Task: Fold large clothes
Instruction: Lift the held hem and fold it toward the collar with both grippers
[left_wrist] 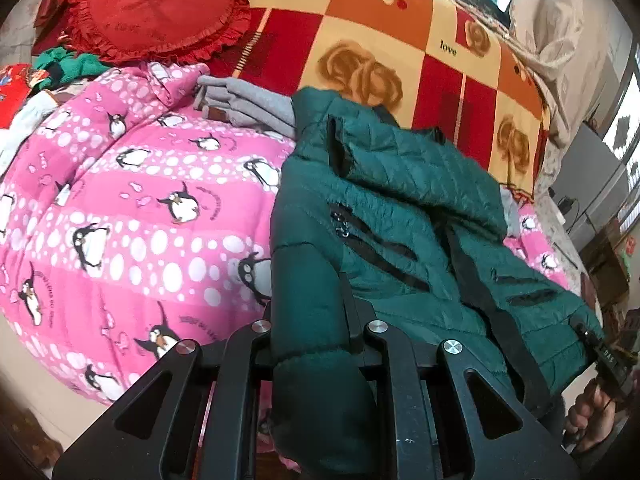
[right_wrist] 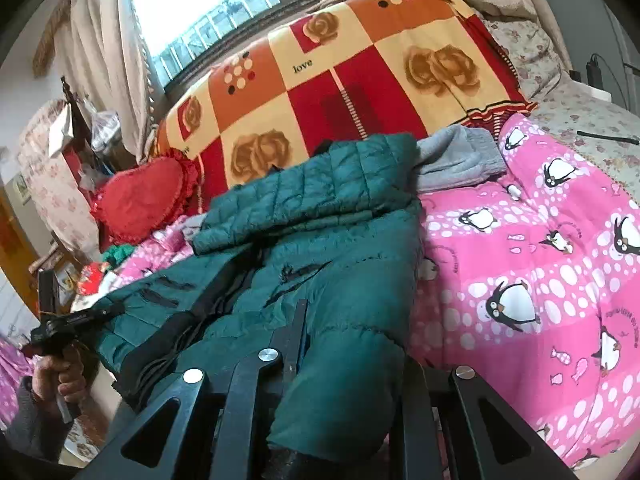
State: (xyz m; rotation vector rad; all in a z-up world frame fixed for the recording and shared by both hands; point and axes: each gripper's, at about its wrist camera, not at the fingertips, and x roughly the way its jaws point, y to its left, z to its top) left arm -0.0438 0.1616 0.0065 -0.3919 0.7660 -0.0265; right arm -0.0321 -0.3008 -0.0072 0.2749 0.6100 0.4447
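Left wrist view first: the left gripper [left_wrist: 312,320] is clamped tight on a padded edge of the green puffer jacket [left_wrist: 420,208], and a thick roll of that fabric runs straight down between its black fingers [left_wrist: 352,320]. The jacket sprawls across the pink penguin quilt [left_wrist: 132,220], with its black zip strip running down the middle. Behind it lies a folded grey garment [left_wrist: 248,104], touching the jacket's upper edge. Further back sit a red heart-shaped cushion [left_wrist: 156,8] and the checked rose blanket [left_wrist: 380,48]. At the far right edge, a hand [left_wrist: 596,412] grips the handle of the other gripper at the jacket's opposite side.

Over to the right wrist view: the right gripper [right_wrist: 344,364] is likewise clenched on the jacket [right_wrist: 320,240], green padding bunched between its fingers [right_wrist: 296,336]. The jacket lies on the quilt [right_wrist: 540,260], which spreads off to the right. The grey garment [right_wrist: 456,160] peeks out behind the jacket's upper edge. No baskets or boxes in either shot; everything lies loose on the bed.
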